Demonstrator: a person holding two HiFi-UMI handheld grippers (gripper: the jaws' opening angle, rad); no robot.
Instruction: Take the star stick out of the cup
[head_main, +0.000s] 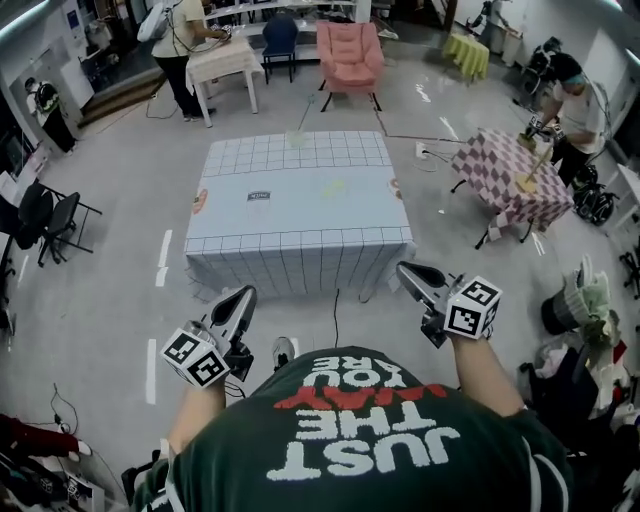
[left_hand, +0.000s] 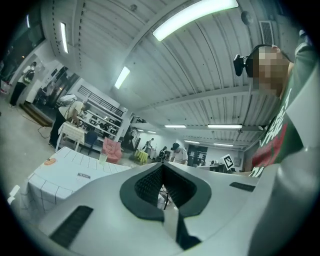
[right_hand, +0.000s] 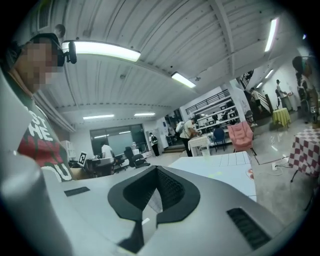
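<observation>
1. The left tongs (head_main: 246, 292) and right tongs (head_main: 404, 268) are hovering before the white grid-clothed table's (head_main: 300, 215) near edge, both pinched together, empty.
2. A clear plastic cup (head_main: 297, 137) is standing at the table's far edge, a thin stick (head_main: 309, 113) leaning out (star too small to tell).

The cup (left_hand: 103, 158) is tiny, its contents indiscernible.

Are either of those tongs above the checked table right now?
No, in the head view the left tongs and right tongs both hang over the floor, short of the table's near edge.
</observation>
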